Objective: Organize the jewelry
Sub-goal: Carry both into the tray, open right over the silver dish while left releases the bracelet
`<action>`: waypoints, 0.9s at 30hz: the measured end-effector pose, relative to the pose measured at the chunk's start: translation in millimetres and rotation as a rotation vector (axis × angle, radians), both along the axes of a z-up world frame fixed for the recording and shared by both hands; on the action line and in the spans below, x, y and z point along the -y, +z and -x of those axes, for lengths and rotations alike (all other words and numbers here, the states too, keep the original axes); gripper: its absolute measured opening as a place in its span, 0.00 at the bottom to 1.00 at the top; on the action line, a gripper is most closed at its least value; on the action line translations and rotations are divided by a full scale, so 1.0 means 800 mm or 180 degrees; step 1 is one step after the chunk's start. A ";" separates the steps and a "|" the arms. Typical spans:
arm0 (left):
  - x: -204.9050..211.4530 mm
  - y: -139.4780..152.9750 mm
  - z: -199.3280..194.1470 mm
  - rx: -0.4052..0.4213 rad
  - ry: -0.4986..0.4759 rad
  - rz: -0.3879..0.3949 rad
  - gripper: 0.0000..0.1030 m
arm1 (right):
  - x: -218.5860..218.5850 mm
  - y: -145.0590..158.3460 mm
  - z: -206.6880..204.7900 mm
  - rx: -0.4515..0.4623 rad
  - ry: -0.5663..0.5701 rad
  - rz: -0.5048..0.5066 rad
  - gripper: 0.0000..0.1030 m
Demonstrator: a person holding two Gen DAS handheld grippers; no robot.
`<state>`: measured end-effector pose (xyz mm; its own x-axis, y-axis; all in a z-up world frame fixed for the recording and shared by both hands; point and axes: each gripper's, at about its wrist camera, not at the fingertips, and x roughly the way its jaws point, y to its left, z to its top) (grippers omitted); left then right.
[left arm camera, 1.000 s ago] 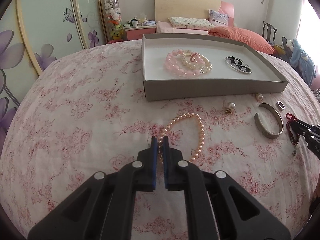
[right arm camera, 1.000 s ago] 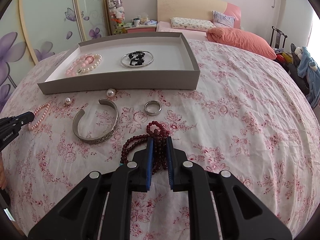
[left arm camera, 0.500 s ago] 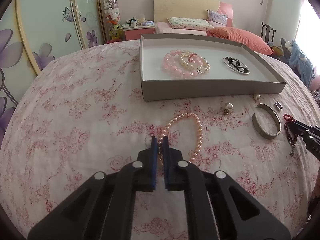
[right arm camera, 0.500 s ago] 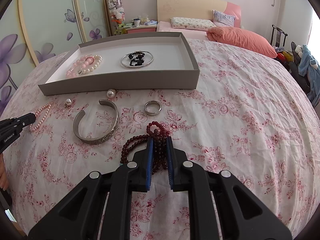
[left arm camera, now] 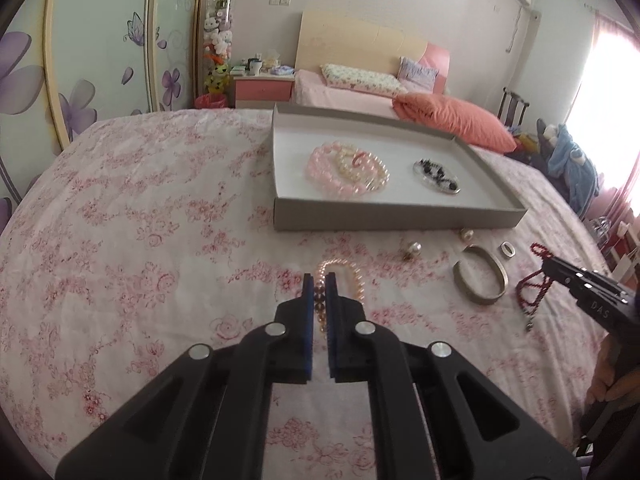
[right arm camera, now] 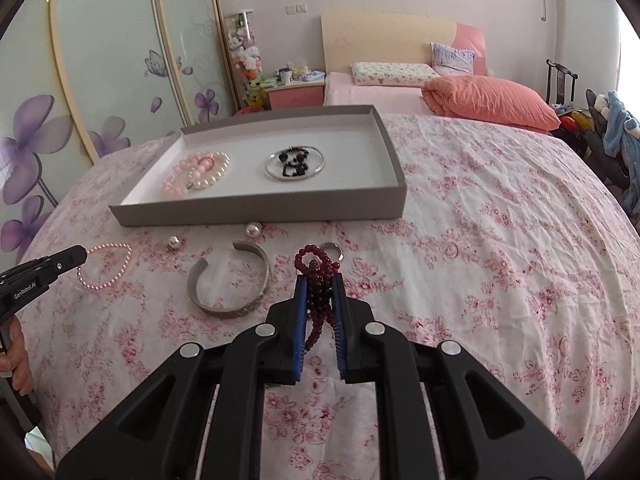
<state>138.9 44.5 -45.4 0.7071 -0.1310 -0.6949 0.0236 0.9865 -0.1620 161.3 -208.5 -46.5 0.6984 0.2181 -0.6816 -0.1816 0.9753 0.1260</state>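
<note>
My left gripper (left arm camera: 319, 280) is shut on a pink pearl necklace (left arm camera: 352, 276) and holds it just above the flowered bedspread; it shows from the side in the right wrist view (right arm camera: 106, 266). My right gripper (right arm camera: 319, 282) is shut on a dark red bead strand (right arm camera: 318, 276), lifted off the cloth, also seen in the left wrist view (left arm camera: 534, 284). A grey tray (right arm camera: 256, 214) behind holds pink and white pearl bracelets (right arm camera: 198, 172) and a black-bead bangle (right arm camera: 295, 162).
On the spread in front of the tray lie a silver cuff (right arm camera: 230, 284), a silver ring (right arm camera: 334, 248) and two pearl earrings (right arm camera: 253, 230) (right arm camera: 173, 242). Beyond are pillows (right arm camera: 492, 100), a headboard and a nightstand.
Both grippers have risen and tilted, lifting the pearl necklace and the red strand off the bedspread. The tray and loose pieces have not moved.
</note>
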 end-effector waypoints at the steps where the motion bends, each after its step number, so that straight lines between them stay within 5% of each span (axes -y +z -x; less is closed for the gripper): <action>1: -0.001 0.003 0.001 0.0026 -0.0008 0.0021 0.06 | -0.001 0.002 0.001 0.0019 0.0011 -0.0012 0.13; 27: 0.008 0.062 0.021 0.0568 -0.0050 0.0294 0.06 | -0.016 0.059 0.015 0.0563 0.0113 -0.0230 0.13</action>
